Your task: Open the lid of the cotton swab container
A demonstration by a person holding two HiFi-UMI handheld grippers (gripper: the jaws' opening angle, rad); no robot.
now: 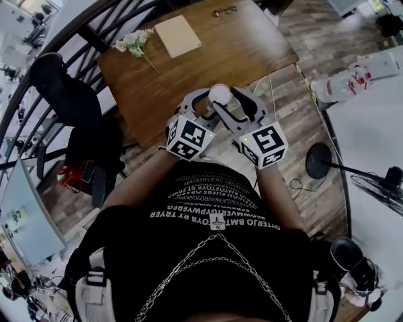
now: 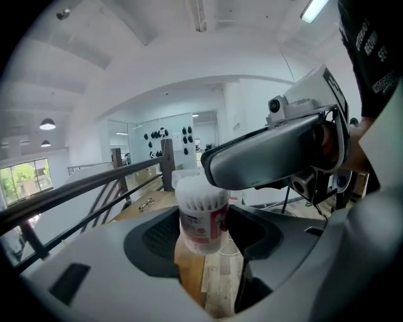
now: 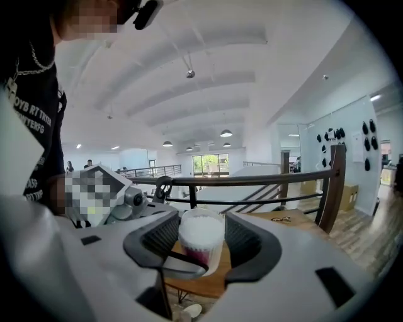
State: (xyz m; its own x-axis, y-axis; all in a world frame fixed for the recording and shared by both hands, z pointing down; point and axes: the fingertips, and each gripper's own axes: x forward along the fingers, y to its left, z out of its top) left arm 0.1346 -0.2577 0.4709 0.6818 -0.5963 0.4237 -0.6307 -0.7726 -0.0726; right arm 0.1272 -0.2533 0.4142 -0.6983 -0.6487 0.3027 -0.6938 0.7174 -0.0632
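I hold the cotton swab container in the air in front of my chest, over the near edge of the wooden table. It is a clear round tub packed with white swabs, with a red and white label. My left gripper is shut on its lower body. My right gripper reaches round the top. Its jaws stand open, close beside the rim on both sides. One right jaw crosses above the tub in the left gripper view. Whether the lid is raised is unclear.
On the table lie white flowers, a pale notebook and glasses. A black chair stands to the left by a dark railing. A fan's round base sits on the plank floor at the right.
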